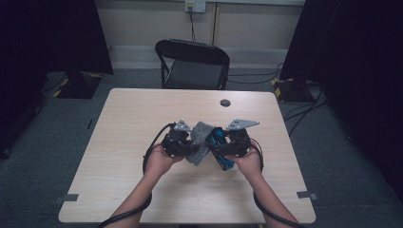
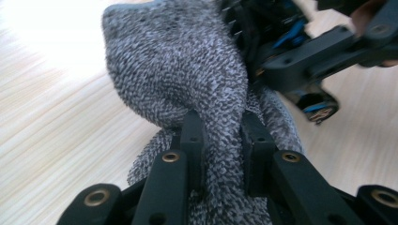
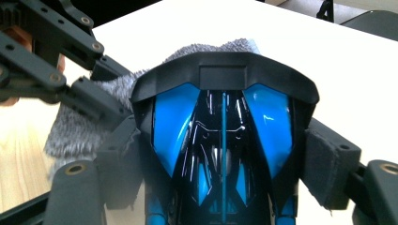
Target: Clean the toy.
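Hands meet over the middle of the pale wooden table (image 1: pixel 133 123), each with a gripper; the left gripper (image 2: pixel 219 140) has its jaws clenched on a fold of grey knitted cloth (image 2: pixel 183 65), the fabric bunched between the two black pads; the right gripper (image 3: pixel 225 159) holds a glossy blue and black toy car (image 3: pixel 223 136) squeezed between its padded jaws; the cloth lies pressed against the car's far side, between the two grippers; a small dark disc (image 1: pixel 225 102) sits near the table's far edge; beyond it stands a black folding chair (image 1: pixel 192 64).
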